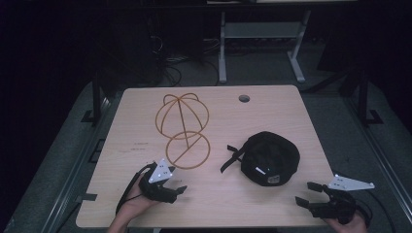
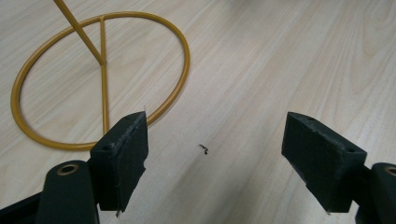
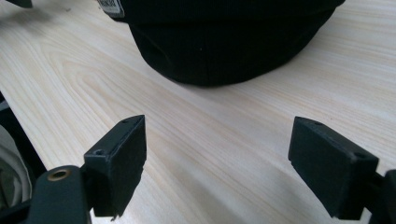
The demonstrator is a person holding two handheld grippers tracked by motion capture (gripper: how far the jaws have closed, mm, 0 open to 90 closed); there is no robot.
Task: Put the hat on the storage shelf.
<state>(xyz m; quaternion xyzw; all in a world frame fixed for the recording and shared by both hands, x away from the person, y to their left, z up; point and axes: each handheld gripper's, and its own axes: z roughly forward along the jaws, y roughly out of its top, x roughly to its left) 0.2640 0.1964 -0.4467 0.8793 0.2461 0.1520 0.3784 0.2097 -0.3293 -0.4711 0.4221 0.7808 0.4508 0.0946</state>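
A gold wire hat stand (image 1: 182, 116) rises at the table's middle left, its ring base (image 1: 188, 149) flat on the wood. A black cap (image 1: 269, 158) lies upside down to its right, its strap (image 1: 232, 156) trailing left. My left gripper (image 1: 178, 190) rests near the front edge, just below the ring base, open and holding nothing. In the left gripper view the ring base (image 2: 187, 56) lies ahead and left of the open gripper (image 2: 217, 126). My right gripper (image 1: 307, 193) sits at the front right, open. The cap (image 3: 224, 42) lies just beyond the open gripper (image 3: 217, 123) in the right gripper view.
A round cable hole (image 1: 244, 98) sits near the table's far edge. A small dark speck (image 2: 204, 149) lies on the wood between the left jaws. Beyond the table stand a white desk frame (image 1: 262, 34) and floor cables (image 1: 170, 68).
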